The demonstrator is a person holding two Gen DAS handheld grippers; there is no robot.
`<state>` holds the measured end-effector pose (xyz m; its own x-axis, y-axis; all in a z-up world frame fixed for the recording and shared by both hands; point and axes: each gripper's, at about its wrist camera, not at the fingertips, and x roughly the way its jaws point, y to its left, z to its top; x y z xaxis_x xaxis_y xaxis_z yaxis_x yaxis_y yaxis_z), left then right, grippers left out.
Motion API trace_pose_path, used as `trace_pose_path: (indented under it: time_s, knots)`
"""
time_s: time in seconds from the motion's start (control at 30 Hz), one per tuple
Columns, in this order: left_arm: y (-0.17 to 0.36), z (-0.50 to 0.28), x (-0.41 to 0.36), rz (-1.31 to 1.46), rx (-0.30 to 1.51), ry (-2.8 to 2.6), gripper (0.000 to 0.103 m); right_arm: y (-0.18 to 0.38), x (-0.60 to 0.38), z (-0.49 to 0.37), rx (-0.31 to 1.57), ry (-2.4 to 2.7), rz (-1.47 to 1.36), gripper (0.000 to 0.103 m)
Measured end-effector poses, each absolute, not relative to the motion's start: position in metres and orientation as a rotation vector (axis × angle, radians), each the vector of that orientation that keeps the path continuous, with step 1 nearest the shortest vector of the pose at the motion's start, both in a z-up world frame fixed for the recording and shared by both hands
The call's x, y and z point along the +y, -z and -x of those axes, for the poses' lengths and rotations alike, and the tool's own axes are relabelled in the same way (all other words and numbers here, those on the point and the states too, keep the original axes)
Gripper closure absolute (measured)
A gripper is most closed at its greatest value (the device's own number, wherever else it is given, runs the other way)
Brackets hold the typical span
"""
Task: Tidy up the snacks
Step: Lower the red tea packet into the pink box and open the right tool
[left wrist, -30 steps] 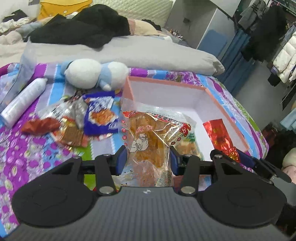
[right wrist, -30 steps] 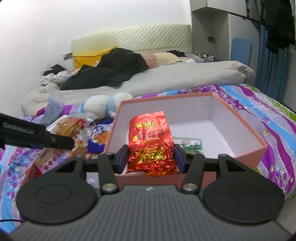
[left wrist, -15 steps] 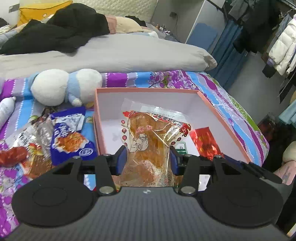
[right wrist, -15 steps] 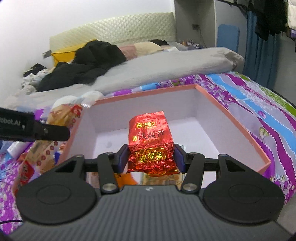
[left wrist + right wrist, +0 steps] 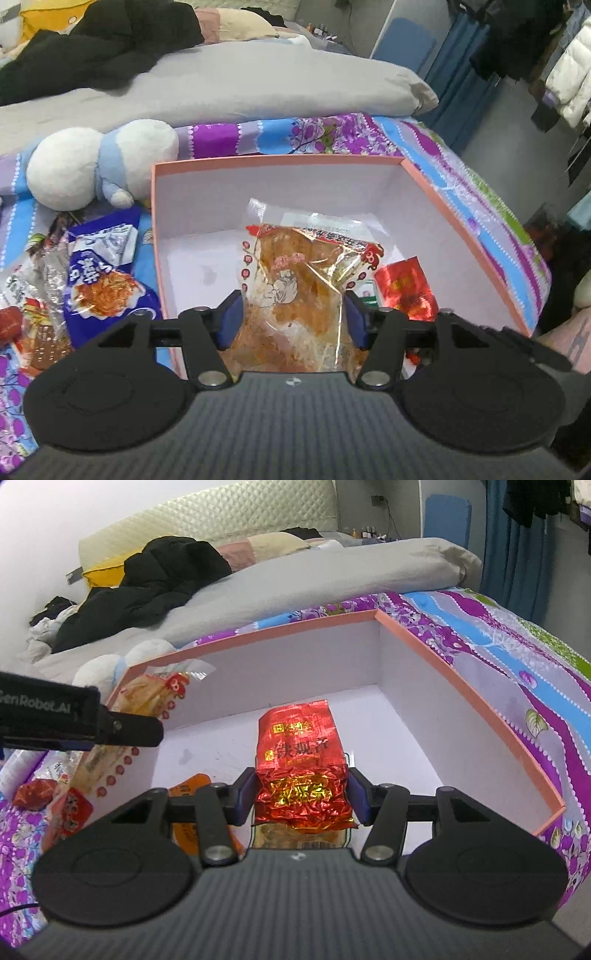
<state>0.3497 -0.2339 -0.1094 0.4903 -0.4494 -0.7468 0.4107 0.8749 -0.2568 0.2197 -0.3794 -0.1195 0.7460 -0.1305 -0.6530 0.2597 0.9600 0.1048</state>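
My left gripper [image 5: 293, 317] is shut on a clear orange snack bag [image 5: 299, 284] and holds it over the near left part of the pink box [image 5: 280, 159]. My right gripper [image 5: 302, 790] is shut on a red foil tea packet [image 5: 301, 753], held low inside the same box [image 5: 461, 686]. The tea packet [image 5: 404, 286] also shows in the left wrist view. The left gripper [image 5: 122, 727] and its bag [image 5: 147, 698] show at the left of the right wrist view. An orange packet [image 5: 192, 786] and a green-edged packet [image 5: 295, 836] lie on the box floor.
Loose snacks lie on the purple bedspread left of the box: a blue packet [image 5: 103, 280], a red one [image 5: 7, 321] and clear wrappers. A white and blue plush toy [image 5: 96, 166] sits behind them. A grey duvet [image 5: 221, 88] and black clothing [image 5: 103, 40] lie farther back.
Both grippers have moved forward over the box with their packets. The right gripper has dropped lower inside the box. The left gripper's bag now hangs past the box's near edge.
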Motion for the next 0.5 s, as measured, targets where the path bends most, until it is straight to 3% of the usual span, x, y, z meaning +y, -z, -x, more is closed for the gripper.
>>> trace_pose_path:
  time_s: [0.17,0.5]
  knots:
    - [0.099,-0.333,-0.22,0.057,0.903,0.515,0.038,0.111,-0.376,-0.209,0.67,0.209,-0.196,0.04]
    - [0.058,-0.283,-0.183,0.086,0.818,0.517,0.038,0.083,-0.354,-0.176,0.603,0.186,-0.174,0.04]
